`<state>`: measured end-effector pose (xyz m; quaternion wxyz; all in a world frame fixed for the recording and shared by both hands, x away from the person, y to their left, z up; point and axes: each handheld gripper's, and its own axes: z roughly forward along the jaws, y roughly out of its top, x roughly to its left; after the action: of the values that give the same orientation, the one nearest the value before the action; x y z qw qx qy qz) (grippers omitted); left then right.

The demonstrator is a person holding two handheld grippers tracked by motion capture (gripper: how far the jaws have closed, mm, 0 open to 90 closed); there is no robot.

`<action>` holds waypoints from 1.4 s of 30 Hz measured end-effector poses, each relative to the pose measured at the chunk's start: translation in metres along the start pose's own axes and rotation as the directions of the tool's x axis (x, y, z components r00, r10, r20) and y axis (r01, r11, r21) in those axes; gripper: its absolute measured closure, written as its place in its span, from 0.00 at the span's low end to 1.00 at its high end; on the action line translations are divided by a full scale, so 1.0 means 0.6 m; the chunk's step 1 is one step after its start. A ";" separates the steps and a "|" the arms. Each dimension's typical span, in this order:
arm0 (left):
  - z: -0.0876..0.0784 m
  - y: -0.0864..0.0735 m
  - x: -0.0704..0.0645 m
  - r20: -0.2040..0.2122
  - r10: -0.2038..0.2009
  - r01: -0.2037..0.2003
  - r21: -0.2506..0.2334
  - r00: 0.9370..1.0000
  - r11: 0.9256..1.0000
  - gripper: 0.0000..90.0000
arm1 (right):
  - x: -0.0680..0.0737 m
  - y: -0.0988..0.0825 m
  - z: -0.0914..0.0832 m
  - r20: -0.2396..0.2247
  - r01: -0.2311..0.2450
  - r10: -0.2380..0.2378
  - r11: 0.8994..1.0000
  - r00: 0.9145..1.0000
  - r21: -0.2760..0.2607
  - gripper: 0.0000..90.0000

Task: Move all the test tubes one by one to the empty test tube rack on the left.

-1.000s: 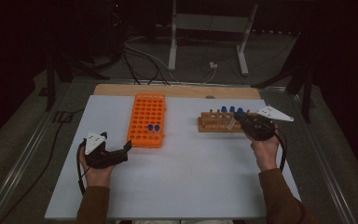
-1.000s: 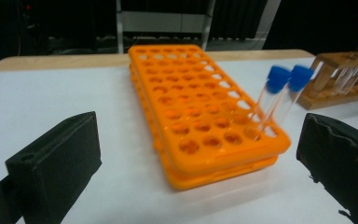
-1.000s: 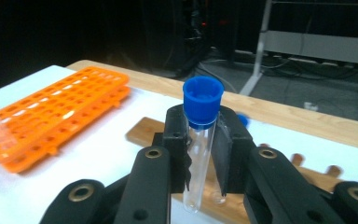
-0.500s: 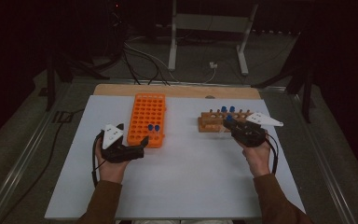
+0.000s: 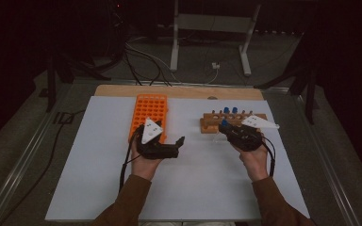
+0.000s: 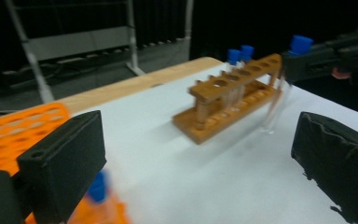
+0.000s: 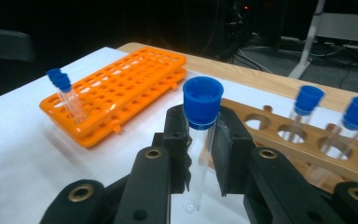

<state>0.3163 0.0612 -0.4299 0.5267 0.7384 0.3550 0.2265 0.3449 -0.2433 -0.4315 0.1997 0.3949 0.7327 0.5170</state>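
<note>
My right gripper (image 7: 200, 140) is shut on a clear test tube (image 7: 199, 144) just under its blue cap, and the tube hangs upright above the white mat. In the high view this gripper (image 5: 225, 129) sits just in front of the wooden rack (image 5: 233, 121), which holds two blue-capped tubes (image 7: 306, 108). My left gripper (image 5: 178, 145) stands open with nothing between its jaws, at the near right corner of the orange rack (image 5: 149, 112). In the left gripper view the held tube (image 6: 279, 93) shows ahead beside the wooden rack (image 6: 230, 100). Two capped tubes (image 7: 66, 95) stand in the orange rack (image 7: 121, 86).
A white mat (image 5: 193, 188) covers the table, with a wooden strip (image 5: 179, 92) along its far edge. Cables and a metal stand (image 5: 207, 42) lie on the floor beyond. Between the two racks is a gap of bare mat.
My left hand has swung right, from left of the orange rack to its near right corner. The right gripper has drifted slightly left with the tube still held.
</note>
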 end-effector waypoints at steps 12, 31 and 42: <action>0.086 -0.002 -0.052 0.079 0.039 -0.045 0.068 0.996 0.997 0.19 | 0.032 0.005 0.011 -0.050 0.028 -0.028 1.000 0.998 0.001 0.85; 0.122 -0.010 -0.075 0.166 0.044 -0.054 0.052 0.985 0.997 0.75 | 0.047 0.003 0.017 -0.092 0.030 -0.029 1.000 0.995 0.004 0.85; 0.126 -0.012 -0.079 0.178 0.057 -0.066 0.044 0.982 0.997 0.84 | 0.050 0.002 0.019 -0.103 0.027 -0.026 1.000 0.994 0.007 0.85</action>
<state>0.3371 -0.0201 -0.4605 0.5302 0.7791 0.2896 0.1674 0.3354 -0.2127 -0.4312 0.1668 0.3585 0.7493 0.5312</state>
